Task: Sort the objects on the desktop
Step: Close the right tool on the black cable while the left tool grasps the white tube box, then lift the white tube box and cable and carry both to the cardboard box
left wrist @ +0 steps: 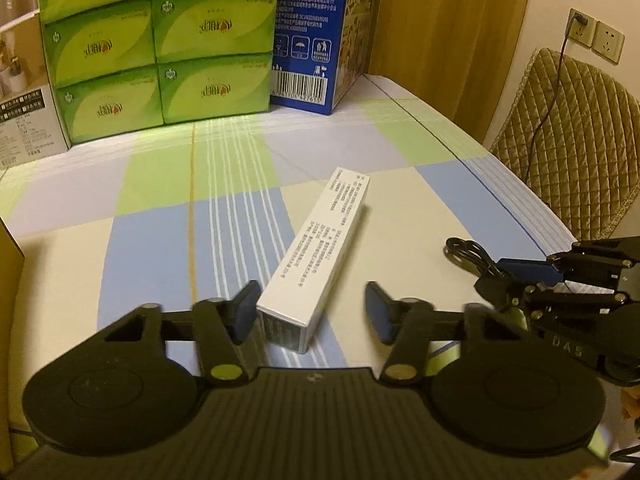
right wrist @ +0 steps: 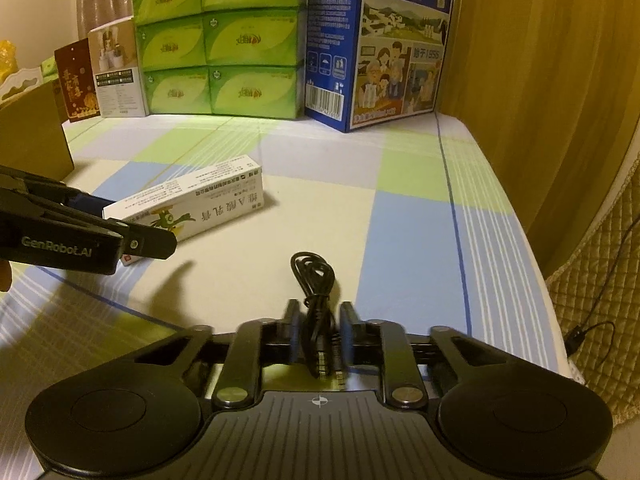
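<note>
A long white carton (left wrist: 316, 252) with printed text lies diagonally on the checked tablecloth (left wrist: 160, 200). My left gripper (left wrist: 312, 312) is open and straddles the carton's near end, the left pad close against its side and the right pad well apart. In the right wrist view the same carton (right wrist: 208, 196) lies at the left with the left gripper (right wrist: 128, 220) around its end. A coiled black cable (right wrist: 316, 280) sits between the fingers of my right gripper (right wrist: 320, 328), which is shut on it; its plugs point back at the camera. In the left wrist view, the right gripper (left wrist: 504, 276) holds the cable (left wrist: 468, 250).
Stacked green tissue packs (right wrist: 220, 40) and a blue milk case (right wrist: 376, 40) line the back of the table. A white box (right wrist: 118, 76) and a brown cardboard box (right wrist: 32, 132) stand at the left. The table edge (right wrist: 532, 260) and a quilted chair (left wrist: 580, 140) are at the right.
</note>
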The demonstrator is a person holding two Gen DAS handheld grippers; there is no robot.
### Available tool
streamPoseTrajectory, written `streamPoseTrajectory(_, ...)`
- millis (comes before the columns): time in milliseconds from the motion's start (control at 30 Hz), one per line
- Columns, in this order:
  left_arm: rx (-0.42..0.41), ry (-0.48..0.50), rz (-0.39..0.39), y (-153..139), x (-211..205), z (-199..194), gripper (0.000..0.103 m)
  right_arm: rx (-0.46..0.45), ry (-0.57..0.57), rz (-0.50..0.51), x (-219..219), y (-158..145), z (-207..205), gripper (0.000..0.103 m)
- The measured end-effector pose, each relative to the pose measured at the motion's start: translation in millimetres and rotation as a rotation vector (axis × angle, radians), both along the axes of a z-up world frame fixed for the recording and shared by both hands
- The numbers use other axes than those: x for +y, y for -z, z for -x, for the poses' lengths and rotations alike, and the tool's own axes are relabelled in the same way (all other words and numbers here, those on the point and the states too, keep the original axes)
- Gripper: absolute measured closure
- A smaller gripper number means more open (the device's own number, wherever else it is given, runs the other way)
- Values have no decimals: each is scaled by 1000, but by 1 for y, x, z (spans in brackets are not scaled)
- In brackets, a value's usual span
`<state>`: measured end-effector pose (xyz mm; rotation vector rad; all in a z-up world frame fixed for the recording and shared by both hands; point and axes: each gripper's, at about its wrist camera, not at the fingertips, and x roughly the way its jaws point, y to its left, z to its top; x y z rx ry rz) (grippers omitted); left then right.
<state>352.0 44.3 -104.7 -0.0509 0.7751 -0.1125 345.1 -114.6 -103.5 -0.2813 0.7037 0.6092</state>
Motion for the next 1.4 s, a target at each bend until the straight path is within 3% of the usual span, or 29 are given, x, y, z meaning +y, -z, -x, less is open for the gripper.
streamPoseTrajectory(67, 6, 3, -2, 1, -1, 0, 64, 4, 6, 2, 1, -1, 1, 88)
streamPoseTrajectory(167, 14, 7, -11, 1, -4, 3, 79, 18, 22, 5, 0, -3, 1, 89)
streamPoseTrajectory(267, 33, 13, -17, 0, -8, 11, 82, 34, 43, 16, -1, -5, 7, 90)
streamPoseTrajectory(633, 114, -7, 43, -16, -11, 77, 82, 149, 9, 44, -4, -17, 55, 91)
streamPoseTrajectory(933, 83, 24, -7, -42, -27, 163, 82, 156, 20, 9, -29, -50, 106, 91)
streamPoseTrajectory(1100, 97, 33, 12, -37, -37, 205, 82, 194, 13, -7, -33, -52, 140, 91)
streamPoseTrajectory(1200, 99, 32, 23, -35, -41, 218, 80, 203, -6, -2, -31, -47, 162, 91)
streamPoseTrajectory(1300, 87, 35, 3, -35, -43, 220, 70, 209, -16, 8, -27, -42, 171, 91)
streamPoseTrajectory(1400, 86, 36, 2, -34, -44, 214, 70, 215, -13, 16, -27, -37, 171, 91)
